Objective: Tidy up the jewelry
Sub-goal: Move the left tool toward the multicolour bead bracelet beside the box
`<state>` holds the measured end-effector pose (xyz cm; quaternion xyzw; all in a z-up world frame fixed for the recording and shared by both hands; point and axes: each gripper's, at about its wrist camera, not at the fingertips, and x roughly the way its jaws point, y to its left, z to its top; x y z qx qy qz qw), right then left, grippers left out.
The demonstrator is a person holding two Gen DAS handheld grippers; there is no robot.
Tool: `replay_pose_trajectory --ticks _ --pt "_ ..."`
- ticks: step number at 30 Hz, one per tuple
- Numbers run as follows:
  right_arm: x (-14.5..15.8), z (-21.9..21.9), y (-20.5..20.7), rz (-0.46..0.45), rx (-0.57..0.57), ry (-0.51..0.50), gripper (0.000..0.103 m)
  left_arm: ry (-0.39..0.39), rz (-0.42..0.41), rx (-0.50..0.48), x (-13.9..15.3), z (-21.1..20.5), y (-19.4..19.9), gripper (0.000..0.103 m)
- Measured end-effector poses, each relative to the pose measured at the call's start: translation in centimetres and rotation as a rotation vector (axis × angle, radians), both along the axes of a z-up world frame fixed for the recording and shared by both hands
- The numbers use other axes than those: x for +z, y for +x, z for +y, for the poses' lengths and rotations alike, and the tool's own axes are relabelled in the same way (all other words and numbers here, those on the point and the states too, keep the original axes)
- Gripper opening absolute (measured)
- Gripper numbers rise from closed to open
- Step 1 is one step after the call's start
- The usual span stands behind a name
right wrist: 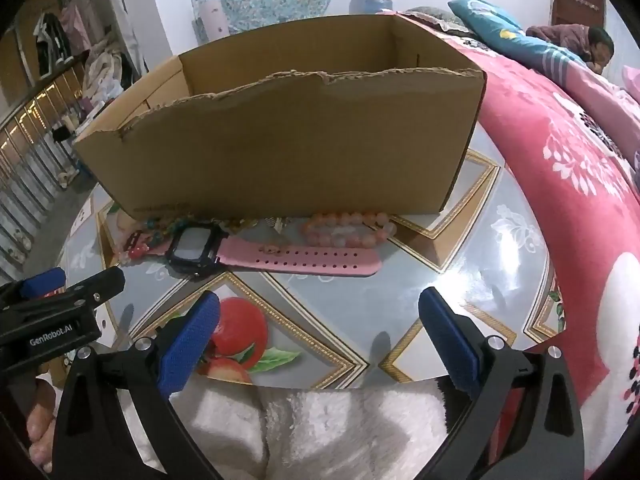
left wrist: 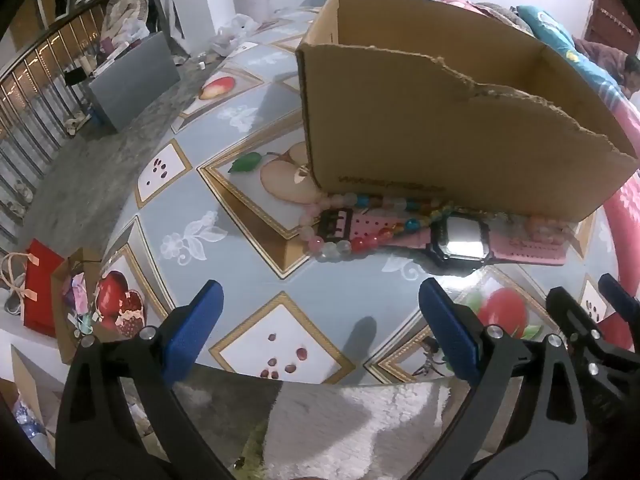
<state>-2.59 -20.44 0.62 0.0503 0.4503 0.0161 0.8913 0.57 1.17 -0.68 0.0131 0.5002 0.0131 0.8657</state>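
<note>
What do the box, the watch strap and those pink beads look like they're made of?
Box: brown corrugated cardboard, matte; its torn top edge shows ragged fibres.
Watch strap: looks like soft pink rubber or silicone, smooth, punched with rows of holes.
Pink beads: glossy and slightly translucent, so glass, stone or plastic; I can't tell which.

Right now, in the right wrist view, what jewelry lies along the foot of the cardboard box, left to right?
Multicoloured bead strand → black watch face → pink watch strap → pink bead bracelet, by the cardboard box's right corner. The small gold-coloured pieces behind the strap are too tangled to place.
</note>
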Motion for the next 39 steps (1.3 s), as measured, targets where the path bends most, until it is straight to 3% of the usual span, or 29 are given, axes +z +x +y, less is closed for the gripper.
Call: replay_pose_trajectory --ticks 5,8,13,18,20,25,29,31,33,34,39 --pt "0.5 0.5 -0.2 -0.038 0.061 0.022 0.097 0.002 -0.012 -0.015 -0.3 0.6 0.0 0.094" --pt "1.2 0.6 -0.3 -0.099 0.155 0.015 0.091 -0.010 -0.040 -0.045 -0.2 1.0 0.0 0.094" --pt "1.1 2.5 1.2 -0.099 0.289 0.007 0.074 -0.126 -0.093 -0.122 0.0 2.3 0.3 0.094" --pt "0.3 4.2 2.5 -0.110 0.412 -0.001 0.072 -0.236 -0.160 -0.135 0.4 3.8 0.4 0.095" --pt "-0.1 4.8 2.9 -0.099 0.436 0.015 0.071 -0.261 -0.161 -0.138 0.1 4.1 0.8 0.095" --pt "-0.6 5.8 3.4 -0.067 0.466 0.065 0.057 -0.241 -0.147 -0.118 -1.0 4.4 1.8 0.094" --pt "-1.0 6.0 3.7 -0.043 0.450 0.090 0.054 -0.253 -0.128 -0.109 -1.5 4.5 2.7 0.093" --pt "-1.1 6.0 3.9 -0.038 0.435 0.096 0.054 -0.253 -0.119 -0.106 -1.6 4.6 3.0 0.070" --pt "-1.1 5.9 4.0 -0.037 0.428 0.099 0.054 -0.246 -0.089 -0.101 -2.0 4.6 3.5 0.059" --pt "-1.1 5.8 4.0 -0.039 0.424 0.100 0.054 -0.238 -0.074 -0.096 -2.3 4.5 3.8 0.048" --pt "-0.8 5.6 3.8 -0.051 0.417 0.101 0.054 -0.169 -0.056 -0.100 -2.6 3.9 4.0 0.034"
